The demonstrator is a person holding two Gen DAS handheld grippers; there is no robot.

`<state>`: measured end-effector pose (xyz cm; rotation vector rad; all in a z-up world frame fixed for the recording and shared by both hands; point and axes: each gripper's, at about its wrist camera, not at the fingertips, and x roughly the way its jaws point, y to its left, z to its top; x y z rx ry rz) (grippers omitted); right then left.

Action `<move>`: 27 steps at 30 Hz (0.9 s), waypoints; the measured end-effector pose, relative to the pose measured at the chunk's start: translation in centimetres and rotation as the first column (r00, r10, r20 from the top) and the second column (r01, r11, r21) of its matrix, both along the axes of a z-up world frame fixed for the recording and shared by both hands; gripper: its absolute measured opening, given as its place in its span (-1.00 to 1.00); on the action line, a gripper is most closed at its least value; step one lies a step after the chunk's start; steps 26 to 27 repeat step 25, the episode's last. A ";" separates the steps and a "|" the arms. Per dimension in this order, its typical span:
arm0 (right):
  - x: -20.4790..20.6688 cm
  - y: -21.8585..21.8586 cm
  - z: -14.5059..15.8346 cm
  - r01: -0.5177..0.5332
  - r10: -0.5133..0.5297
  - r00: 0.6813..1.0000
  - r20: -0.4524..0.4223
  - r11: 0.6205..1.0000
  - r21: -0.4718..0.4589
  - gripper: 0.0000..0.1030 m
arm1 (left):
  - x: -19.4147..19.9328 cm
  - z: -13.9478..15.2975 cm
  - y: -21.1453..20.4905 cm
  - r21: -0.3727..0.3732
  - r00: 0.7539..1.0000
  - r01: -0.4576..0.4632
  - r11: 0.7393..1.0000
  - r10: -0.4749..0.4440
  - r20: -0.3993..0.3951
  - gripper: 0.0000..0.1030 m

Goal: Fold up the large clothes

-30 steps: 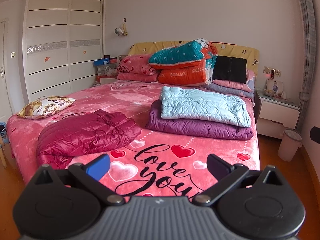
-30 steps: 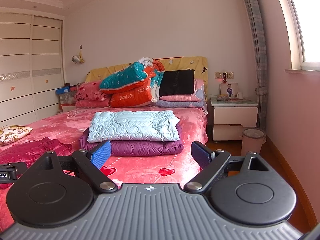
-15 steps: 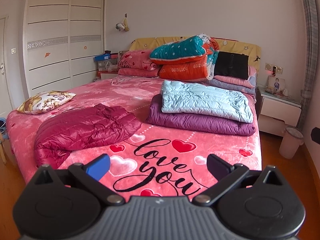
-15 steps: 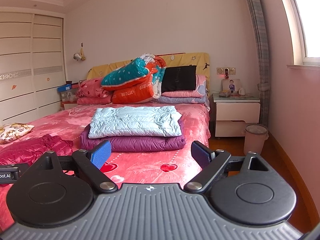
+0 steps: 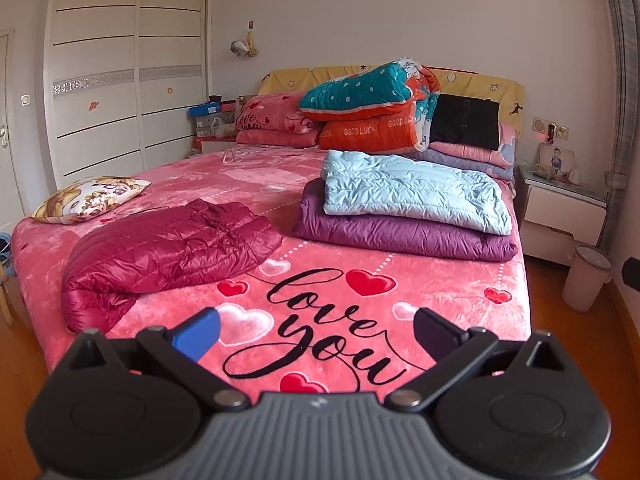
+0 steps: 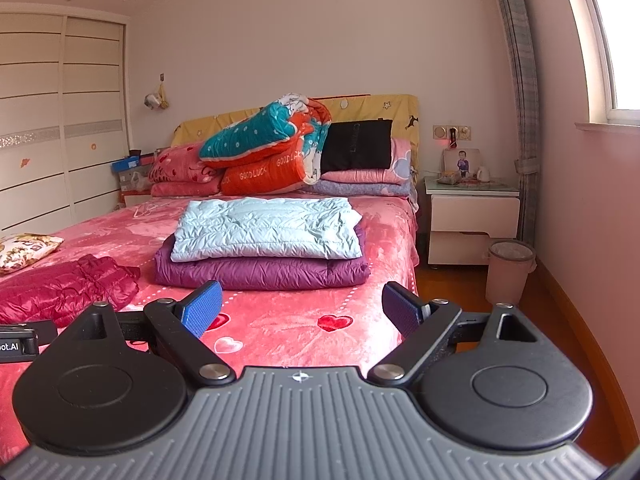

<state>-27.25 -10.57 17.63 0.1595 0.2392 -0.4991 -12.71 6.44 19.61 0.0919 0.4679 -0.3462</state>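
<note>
A dark red puffer jacket lies loosely bunched on the left of the pink bed; it also shows at the left of the right wrist view. A folded light blue jacket rests on a folded purple jacket at the right of the bed, also in the right wrist view. My left gripper is open and empty, held at the foot of the bed. My right gripper is open and empty, short of the purple jacket.
Pillows and a rolled quilt pile at the headboard. A floral cushion lies at the bed's left edge. A white nightstand and a pink bin stand right of the bed. Wardrobe doors line the left wall.
Both grippers have risen and moved a little closer to the bed, so the bed sits lower and larger in both views. The clothes have not moved.
</note>
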 end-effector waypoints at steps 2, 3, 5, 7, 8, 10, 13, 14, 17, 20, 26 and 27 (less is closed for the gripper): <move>0.2 -0.1 -0.3 0.000 0.000 1.000 -0.006 1.000 -0.003 1.00 | 0.3 -0.3 0.0 -0.009 1.000 0.005 1.000 -0.005 -0.005 0.98; 0.3 -0.2 -0.4 -0.001 0.001 1.000 -0.009 1.000 -0.004 1.00 | 0.4 -0.5 0.0 -0.015 1.000 0.007 1.000 -0.007 -0.006 0.98; 0.5 -0.4 -0.7 -0.005 0.005 1.000 -0.016 1.000 -0.001 1.00 | 0.7 -0.9 0.1 -0.027 1.000 0.012 1.000 -0.013 -0.016 0.98; 0.8 -0.6 -1.1 -0.010 0.010 1.000 -0.023 1.000 0.002 1.00 | 1.0 -1.4 0.0 -0.037 1.000 0.012 0.999 -0.013 -0.023 0.98; 1.0 -0.7 -1.3 -0.014 0.014 0.999 -0.029 1.000 0.004 1.00 | 1.2 -1.6 0.0 -0.039 1.000 0.010 0.999 -0.011 -0.026 0.98; 1.4 -0.9 -1.7 -0.018 0.018 0.999 -0.043 1.000 0.006 1.00 | 1.6 -2.0 -0.2 -0.037 0.999 0.007 0.999 -0.009 -0.033 0.98; 1.9 -1.5 -2.3 -0.026 0.026 0.998 -0.055 1.000 0.014 1.00 | 2.2 -2.8 -0.4 -0.028 0.999 0.006 1.000 -0.007 -0.047 0.98; 2.1 -1.7 -2.4 -0.028 0.029 0.998 -0.057 0.999 0.017 1.00 | 2.3 -3.0 -0.5 -0.027 0.999 0.005 1.000 -0.007 -0.050 0.98; 2.7 -2.4 -3.0 -0.037 0.038 0.997 -0.066 0.999 0.026 1.00 | 3.0 -3.9 -0.7 -0.028 0.997 0.008 1.000 -0.010 -0.072 0.98; 3.4 -3.1 -3.8 -0.046 0.049 0.996 -0.072 0.998 0.034 1.00 | 3.8 -4.8 -0.4 -0.052 0.995 0.013 0.999 -0.018 -0.096 0.98; 4.9 -3.6 -5.4 -0.085 0.088 0.994 -0.064 0.995 0.051 1.00 | 5.6 -7.0 -0.5 -0.013 0.993 -0.022 1.000 0.021 -0.120 0.98; 4.9 -3.6 -5.4 -0.085 0.088 0.994 -0.064 0.995 0.051 1.00 | 5.6 -7.0 -0.5 -0.013 0.993 -0.022 1.000 0.021 -0.120 0.98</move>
